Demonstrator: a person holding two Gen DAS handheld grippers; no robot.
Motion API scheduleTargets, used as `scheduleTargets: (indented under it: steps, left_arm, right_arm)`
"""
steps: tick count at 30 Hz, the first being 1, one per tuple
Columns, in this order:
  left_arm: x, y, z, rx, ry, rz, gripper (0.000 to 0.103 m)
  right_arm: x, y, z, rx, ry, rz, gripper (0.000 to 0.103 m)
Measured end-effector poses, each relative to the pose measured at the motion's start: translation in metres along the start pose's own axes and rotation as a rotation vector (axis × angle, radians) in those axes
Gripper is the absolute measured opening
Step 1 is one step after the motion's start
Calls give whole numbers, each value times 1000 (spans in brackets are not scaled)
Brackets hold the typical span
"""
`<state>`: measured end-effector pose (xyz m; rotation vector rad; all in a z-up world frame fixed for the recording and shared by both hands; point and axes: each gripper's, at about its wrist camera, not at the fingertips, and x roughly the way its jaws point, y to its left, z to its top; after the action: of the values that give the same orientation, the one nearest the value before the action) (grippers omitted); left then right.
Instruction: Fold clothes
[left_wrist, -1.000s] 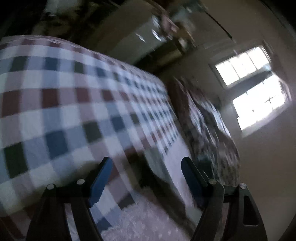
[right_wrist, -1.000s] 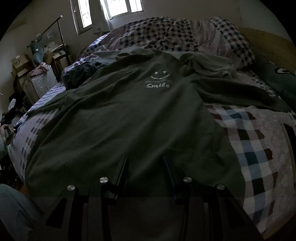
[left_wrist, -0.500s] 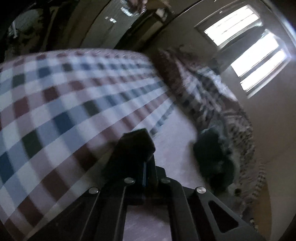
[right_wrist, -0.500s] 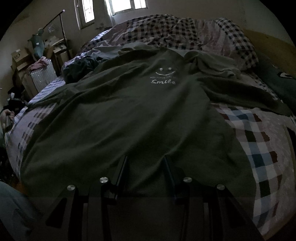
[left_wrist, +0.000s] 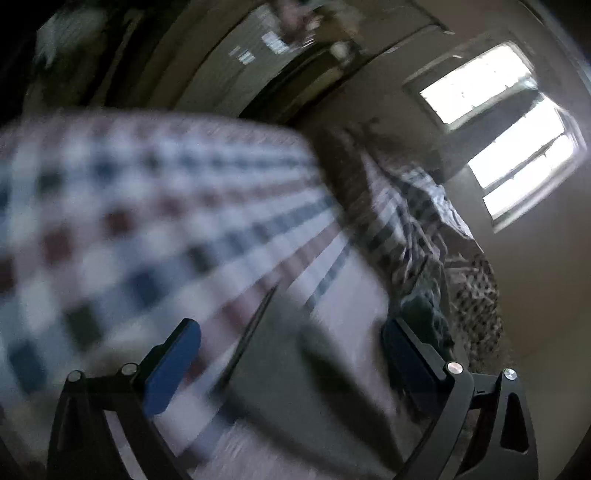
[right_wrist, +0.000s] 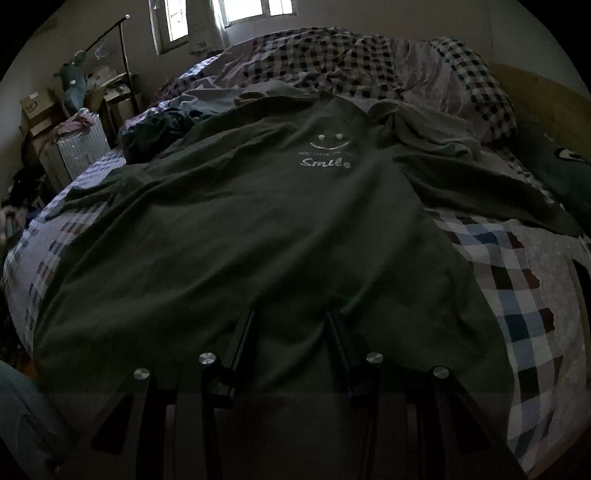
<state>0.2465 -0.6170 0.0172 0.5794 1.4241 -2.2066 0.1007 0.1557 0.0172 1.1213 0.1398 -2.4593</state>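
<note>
The dark shirt (right_wrist: 258, 229) is spread face-up across the bed (right_wrist: 517, 295), its hem bunched at the right gripper (right_wrist: 290, 328), whose jaws appear closed on a fold, though darkness hides the contact. The left gripper (left_wrist: 291, 343) has just been opened wide, nothing between its jaws. A one-sided pull could skew the shirt, and the blurred left view risks a missed edge.

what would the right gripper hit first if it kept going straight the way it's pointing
Most likely the dark green shirt. The right gripper points down at its lower hem area, with that cloth spread over the checked bedcover directly ahead. Whether the gripper already touches the cloth is unclear in this dim view.
</note>
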Motion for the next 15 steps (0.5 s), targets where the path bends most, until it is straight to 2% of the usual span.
scheduleTargets:
  steps: [3, 7, 11, 15]
  left_arm:
    - [-13, 13, -24, -50, 20, -48, 97]
    - [-11, 3, -47, -56, 58, -78, 96]
    - [11, -18, -52, -33, 89, -29, 96]
    - [28, -27, -45, -55, 77, 34, 96]
  right_arm:
    - [-1, 1, 1, 3, -3, 2, 41]
    - [-3, 4, 1, -1, -8, 2, 42]
    - [-7, 8, 4, -17, -23, 0, 42]
    - [-12, 12, 6, -13, -41, 7, 43]
